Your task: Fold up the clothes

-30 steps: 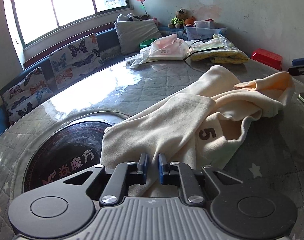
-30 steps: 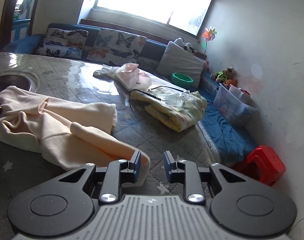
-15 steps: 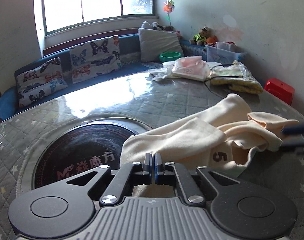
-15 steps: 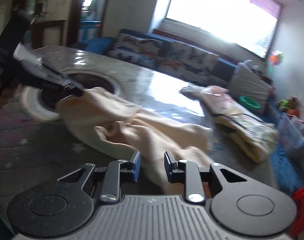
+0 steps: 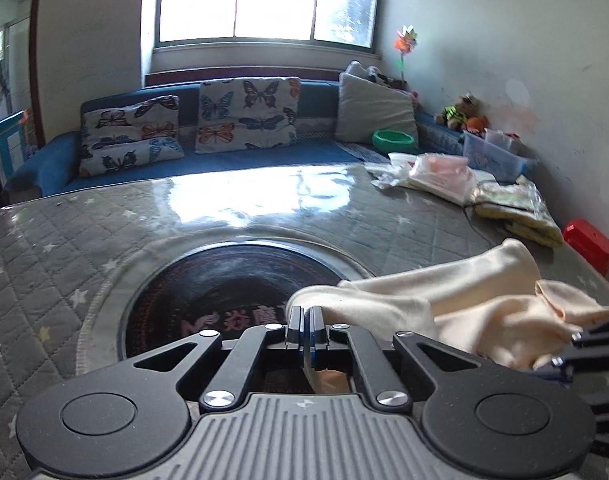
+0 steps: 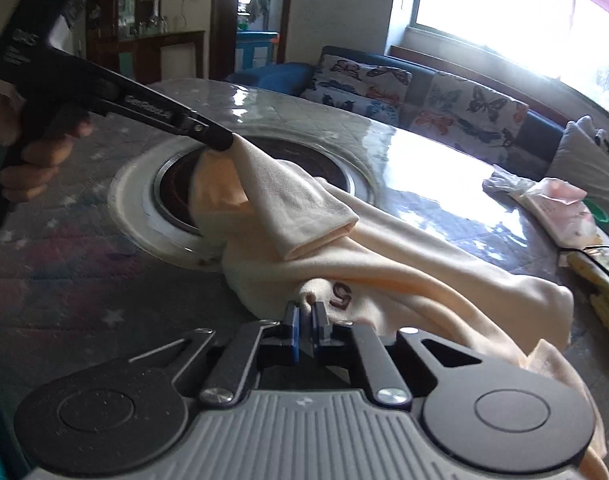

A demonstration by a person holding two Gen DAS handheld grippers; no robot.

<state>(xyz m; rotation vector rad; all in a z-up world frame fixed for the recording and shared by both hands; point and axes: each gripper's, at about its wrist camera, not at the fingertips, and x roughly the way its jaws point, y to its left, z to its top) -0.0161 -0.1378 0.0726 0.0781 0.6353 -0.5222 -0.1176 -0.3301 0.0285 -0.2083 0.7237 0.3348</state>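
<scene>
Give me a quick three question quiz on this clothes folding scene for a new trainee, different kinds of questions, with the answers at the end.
1. True or false: the left gripper is shut on the garment.
2. Which digit is printed on the garment? A) 5 B) 8 C) 2
3. Fill in: the right gripper pinches the cloth near the ____.

Key: 1 true; 2 A; 3 printed digit.

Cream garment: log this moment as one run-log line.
task: fold clothes | left gripper: shut on cream garment edge, lifted over dark round inset | right gripper: shut on garment near the 5 mark | fold: not yet made
</scene>
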